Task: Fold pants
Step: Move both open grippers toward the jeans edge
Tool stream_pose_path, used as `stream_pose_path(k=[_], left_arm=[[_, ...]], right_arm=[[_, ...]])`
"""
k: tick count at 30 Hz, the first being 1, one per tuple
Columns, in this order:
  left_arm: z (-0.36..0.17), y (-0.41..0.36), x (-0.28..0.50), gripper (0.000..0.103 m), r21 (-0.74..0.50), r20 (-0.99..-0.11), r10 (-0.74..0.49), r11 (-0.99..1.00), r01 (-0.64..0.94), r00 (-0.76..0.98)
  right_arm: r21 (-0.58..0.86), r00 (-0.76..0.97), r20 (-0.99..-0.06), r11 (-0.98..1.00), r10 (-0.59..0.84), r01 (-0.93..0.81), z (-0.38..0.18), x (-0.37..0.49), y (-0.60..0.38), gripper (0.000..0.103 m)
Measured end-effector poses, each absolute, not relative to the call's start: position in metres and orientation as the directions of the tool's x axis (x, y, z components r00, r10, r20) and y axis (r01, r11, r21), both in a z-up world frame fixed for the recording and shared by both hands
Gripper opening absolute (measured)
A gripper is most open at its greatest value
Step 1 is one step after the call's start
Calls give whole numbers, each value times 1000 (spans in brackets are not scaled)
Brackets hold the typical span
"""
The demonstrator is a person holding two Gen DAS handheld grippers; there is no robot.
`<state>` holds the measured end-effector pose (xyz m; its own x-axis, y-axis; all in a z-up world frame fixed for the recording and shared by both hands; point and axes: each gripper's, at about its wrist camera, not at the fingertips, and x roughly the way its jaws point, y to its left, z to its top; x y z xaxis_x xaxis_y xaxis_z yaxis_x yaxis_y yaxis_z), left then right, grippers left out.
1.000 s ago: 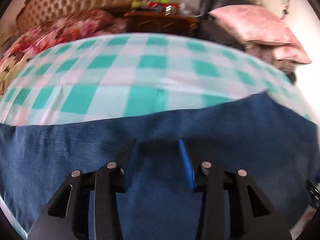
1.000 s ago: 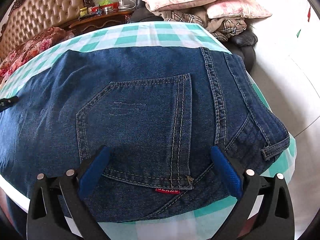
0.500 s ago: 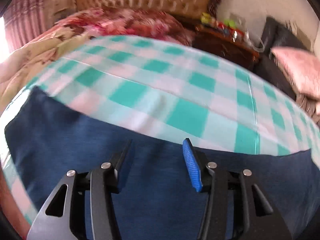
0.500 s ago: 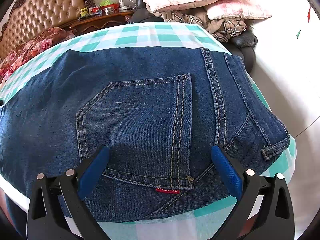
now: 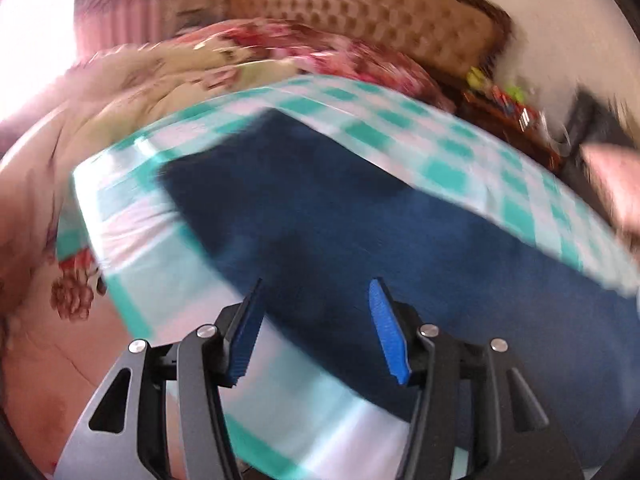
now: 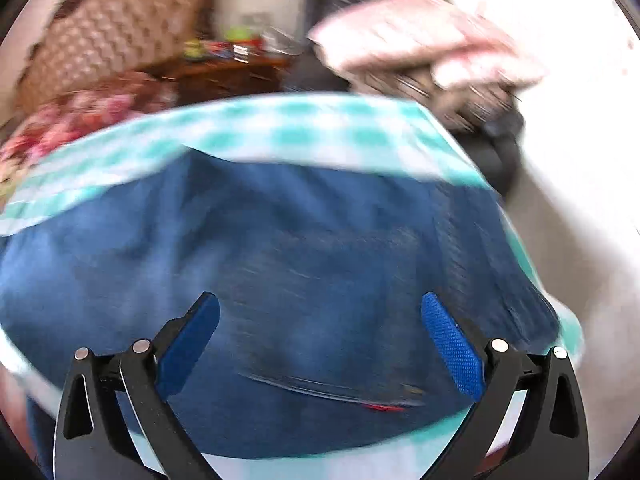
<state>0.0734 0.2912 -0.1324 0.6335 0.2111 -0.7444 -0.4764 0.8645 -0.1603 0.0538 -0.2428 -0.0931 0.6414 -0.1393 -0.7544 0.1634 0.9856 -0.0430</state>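
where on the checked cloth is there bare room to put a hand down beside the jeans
Bare checked cloth shows in a band beyond the jeans, towards the headboard, and a patch off the leg end beside the left tongs. At the right tongs the jeans leave only a thin edge.

A tabletop (image 5: 448, 168) covered in a green-and-white checked cloth carries the blue jeans (image 5: 360, 232). In the left wrist view the jeans lie flat, running from about 10 o'clock to 4 o'clock. In the right wrist view the denim spreads across the cloth, with checks showing toward 12 o'clock.
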Motion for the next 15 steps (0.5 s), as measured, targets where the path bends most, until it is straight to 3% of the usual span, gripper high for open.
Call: stream_pose_path(k=[3,6,9,15], left_arm=[[-133,332,59,51,-214,-742,236,803,-556,627],[-140,373,42,39,-255,-750,266,728,-636,606],[-136,393,37,34,-220,-752,315,708,-671,579],[-123,417,43,34,-259,-713,256,769,-585,652]], right_arm=[[-18,658,-753,1000,-23,14,-89,69,-187,97],[26,645,-758,993,96,-117,-92,89,-129,97],[36,612,-777,980,150,-195,-100,112,-82,92],[51,544,-817,963,192,-264,-122,155,-6,59]])
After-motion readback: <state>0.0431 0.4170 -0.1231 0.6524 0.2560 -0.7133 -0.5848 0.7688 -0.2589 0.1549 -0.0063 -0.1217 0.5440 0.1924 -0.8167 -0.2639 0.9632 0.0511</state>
